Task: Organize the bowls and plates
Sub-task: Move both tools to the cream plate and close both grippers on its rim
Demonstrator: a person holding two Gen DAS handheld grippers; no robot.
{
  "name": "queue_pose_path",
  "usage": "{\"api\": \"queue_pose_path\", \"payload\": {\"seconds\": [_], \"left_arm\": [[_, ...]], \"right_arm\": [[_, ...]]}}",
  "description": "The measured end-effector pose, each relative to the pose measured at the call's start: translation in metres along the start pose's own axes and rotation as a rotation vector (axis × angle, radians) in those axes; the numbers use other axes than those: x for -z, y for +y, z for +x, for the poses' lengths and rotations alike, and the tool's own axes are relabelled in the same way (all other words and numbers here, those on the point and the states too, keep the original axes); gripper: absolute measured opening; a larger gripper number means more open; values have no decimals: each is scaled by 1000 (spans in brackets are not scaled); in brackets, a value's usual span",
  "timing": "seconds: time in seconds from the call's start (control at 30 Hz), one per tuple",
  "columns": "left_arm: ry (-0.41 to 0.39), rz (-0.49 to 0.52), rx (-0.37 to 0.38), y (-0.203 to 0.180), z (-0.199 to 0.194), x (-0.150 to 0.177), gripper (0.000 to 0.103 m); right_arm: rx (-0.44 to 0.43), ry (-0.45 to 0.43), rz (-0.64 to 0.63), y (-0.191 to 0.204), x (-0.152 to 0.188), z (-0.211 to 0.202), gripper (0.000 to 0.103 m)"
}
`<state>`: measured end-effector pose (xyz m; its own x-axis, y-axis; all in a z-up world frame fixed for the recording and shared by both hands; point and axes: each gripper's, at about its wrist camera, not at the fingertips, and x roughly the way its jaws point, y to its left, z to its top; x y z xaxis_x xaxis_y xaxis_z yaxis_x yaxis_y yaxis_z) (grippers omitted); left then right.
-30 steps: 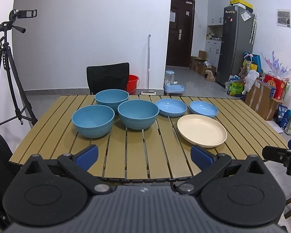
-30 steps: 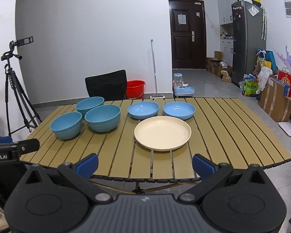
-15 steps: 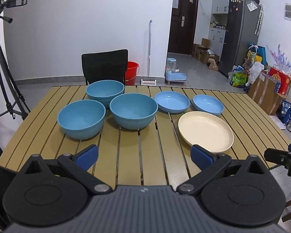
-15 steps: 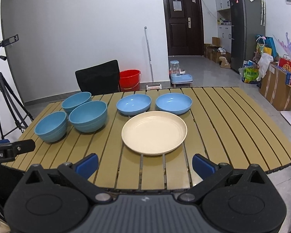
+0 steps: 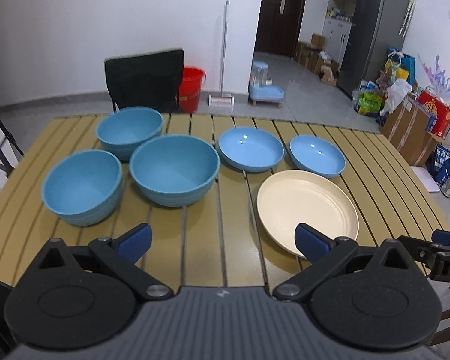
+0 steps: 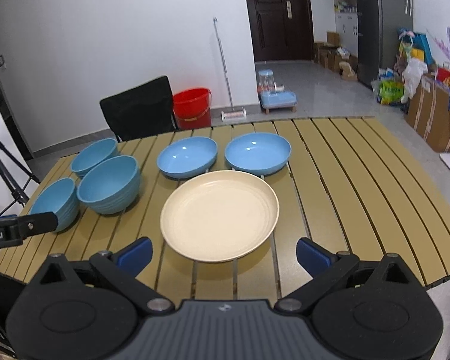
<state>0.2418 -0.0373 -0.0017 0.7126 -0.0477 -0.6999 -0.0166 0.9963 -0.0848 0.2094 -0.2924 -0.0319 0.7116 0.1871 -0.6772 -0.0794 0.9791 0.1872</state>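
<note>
Left wrist view, from left to right: three deep blue bowls cluster at centre left on the slatted table (image 5: 195,240) — the nearest bowl (image 5: 82,186), the rear bowl (image 5: 129,130) and the large middle bowl (image 5: 174,169), close beside one another. Right of them sit two shallow blue dishes, the left dish (image 5: 250,148) and the right dish (image 5: 316,154), with the cream plate (image 5: 307,207) just in front at lower right. Every bowl, dish and plate shows a bare inside. The left gripper (image 5: 222,240) hangs spread wide at the bottom of the frame, nothing between its blue pads, its right pad overlapping the plate's near rim in the picture. Only this view shows part of the right gripper's body at the far right edge.

Right wrist view puts the cream plate (image 6: 219,214) at centre, directly ahead of the right gripper (image 6: 223,253), which is also spread wide and holds nothing. Only here does the left gripper's finger appear, at the left edge, in front of the nearest bowl (image 6: 55,202). A black chair (image 6: 138,108) and red bucket (image 6: 192,106) stand behind the table.
</note>
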Motion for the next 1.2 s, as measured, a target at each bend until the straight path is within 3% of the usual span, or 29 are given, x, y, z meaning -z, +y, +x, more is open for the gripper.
{"api": "queue_pose_path", "payload": {"seconds": [0.43,0.7,0.83,0.93,1.2], "left_arm": [[246,-43,-15,-31,115,-43,101],[426,-120,-44,-34,189,-50,73],[449,-119,-53,-37,206,-51,69],[466,-132,-48,-36,217,-52,59],[503,-147,-20,-42,235,-51,26]], "right_arm": [[16,176,53,-56,-46,95,86],[20,287,90,-83,-65,161,69],[19,335,95,-93,-68,186,58],[16,358,96,-92,-69,200,48],[7,393,124,-96,-67,218,23]]}}
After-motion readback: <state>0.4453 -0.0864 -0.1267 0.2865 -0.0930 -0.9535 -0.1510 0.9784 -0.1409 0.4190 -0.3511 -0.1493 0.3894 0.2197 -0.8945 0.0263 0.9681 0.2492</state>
